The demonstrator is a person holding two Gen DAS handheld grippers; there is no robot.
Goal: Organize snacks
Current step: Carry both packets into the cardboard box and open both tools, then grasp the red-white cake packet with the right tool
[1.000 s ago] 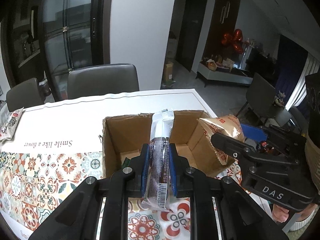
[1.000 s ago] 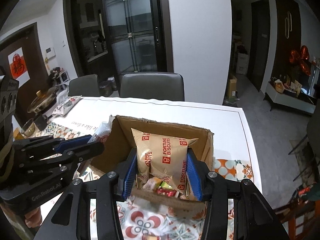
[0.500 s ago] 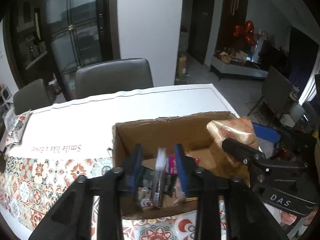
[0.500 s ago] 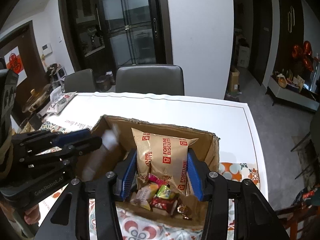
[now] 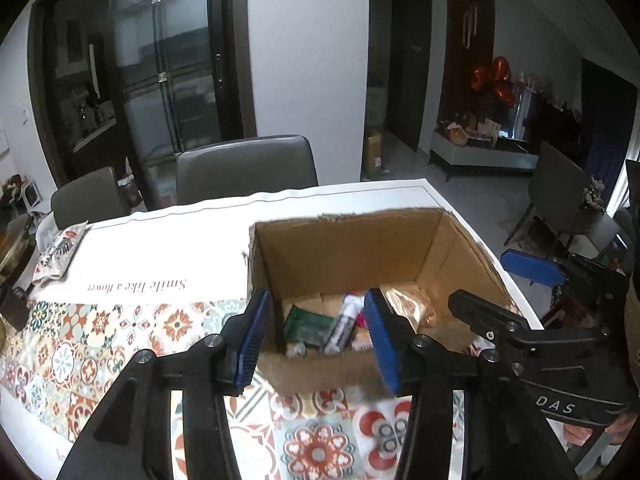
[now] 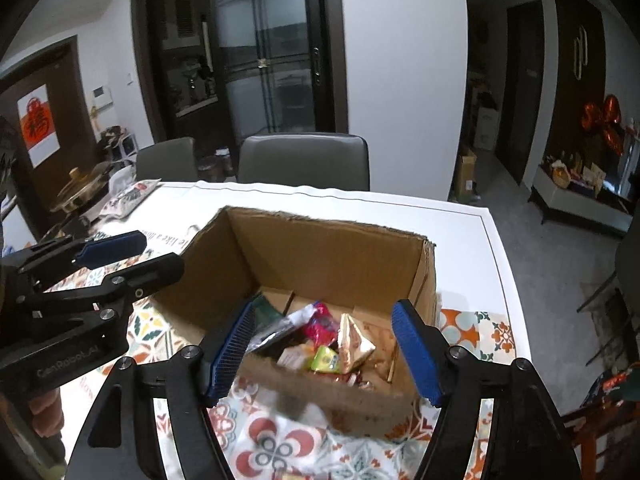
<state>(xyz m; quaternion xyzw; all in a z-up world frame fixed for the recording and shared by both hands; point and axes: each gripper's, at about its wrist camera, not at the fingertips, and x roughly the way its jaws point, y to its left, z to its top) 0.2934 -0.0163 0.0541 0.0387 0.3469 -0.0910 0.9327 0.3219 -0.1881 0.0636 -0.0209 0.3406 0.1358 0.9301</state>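
An open cardboard box (image 5: 352, 252) (image 6: 320, 256) stands on the table and holds several snack packets (image 6: 320, 340). A long grey snack bar (image 5: 340, 328) and a gold biscuit bag (image 5: 412, 304) (image 6: 352, 344) lie inside it. My left gripper (image 5: 316, 344) is open and empty above the box's near edge; it also shows at the left of the right wrist view (image 6: 128, 256). My right gripper (image 6: 324, 352) is open and empty over the box's near side; it also shows at the right of the left wrist view (image 5: 520, 292).
A patterned tablecloth (image 5: 80, 344) covers the white table (image 6: 460, 232). A snack bag (image 5: 60, 248) lies at the far left edge. Two grey chairs (image 5: 244, 168) stand behind the table. A pot (image 6: 80, 192) sits far left.
My left gripper opened and let the snack bar fall into the box. My right gripper opened and let the biscuit bag fall in. Both grippers have drawn back a little.
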